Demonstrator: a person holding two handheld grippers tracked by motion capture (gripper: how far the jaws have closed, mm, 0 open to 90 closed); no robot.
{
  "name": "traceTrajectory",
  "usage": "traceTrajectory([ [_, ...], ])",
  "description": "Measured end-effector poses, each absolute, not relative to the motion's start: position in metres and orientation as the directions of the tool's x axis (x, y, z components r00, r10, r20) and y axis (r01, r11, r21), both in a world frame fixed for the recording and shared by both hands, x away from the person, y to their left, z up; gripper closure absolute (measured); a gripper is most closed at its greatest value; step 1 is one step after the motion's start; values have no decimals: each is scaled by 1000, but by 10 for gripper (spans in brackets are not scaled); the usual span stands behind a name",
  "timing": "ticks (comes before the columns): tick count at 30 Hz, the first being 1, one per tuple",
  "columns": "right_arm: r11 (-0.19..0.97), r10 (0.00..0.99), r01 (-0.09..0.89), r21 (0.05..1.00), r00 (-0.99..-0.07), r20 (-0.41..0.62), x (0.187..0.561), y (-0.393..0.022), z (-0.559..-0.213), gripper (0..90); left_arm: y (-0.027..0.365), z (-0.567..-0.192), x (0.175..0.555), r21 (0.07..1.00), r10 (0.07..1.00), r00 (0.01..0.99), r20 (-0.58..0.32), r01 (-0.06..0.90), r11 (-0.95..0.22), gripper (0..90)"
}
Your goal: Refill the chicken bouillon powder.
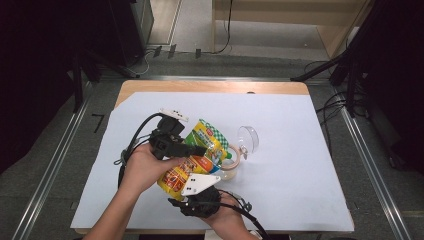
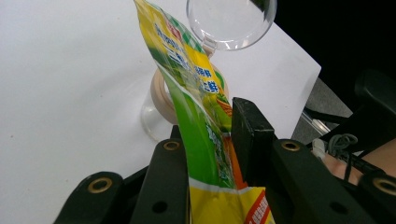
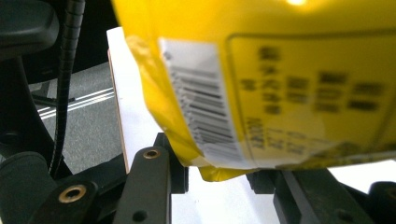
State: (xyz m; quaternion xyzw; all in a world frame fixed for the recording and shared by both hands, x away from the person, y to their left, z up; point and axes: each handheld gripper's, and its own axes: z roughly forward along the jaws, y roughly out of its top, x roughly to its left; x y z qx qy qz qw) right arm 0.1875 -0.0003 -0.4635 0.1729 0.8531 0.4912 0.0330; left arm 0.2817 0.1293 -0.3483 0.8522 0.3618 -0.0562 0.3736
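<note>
Snack bag over glass jar, mid-sheet, clear of sheet edges. Left gripper jaws straddle bag, slightly parted. Right gripper pinches bag's bottom; pads hidden.

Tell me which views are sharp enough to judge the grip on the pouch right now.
Left gripper view: pouch crisp between the left tool's jaws, glass jar behind it. Right gripper view: pouch too close, print and barcode blurred, glare at top. High view: soft, hands cover both grips.

A yellow-and-green printed pouch (black barcode on white) lies over a clear glass jar.
</note>
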Motion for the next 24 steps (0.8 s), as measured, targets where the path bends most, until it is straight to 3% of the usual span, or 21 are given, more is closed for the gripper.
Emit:
traceTrajectory([
  [10,421,324,264,868,-937,128,196,-2,-452,659,118,-346,301,535,593,669,-448,732,-422,734],
  [24,404,316,288,868,-935,163,212,6,-449,658,111,-339,307,515,635,660,-402,736,-439,832],
])
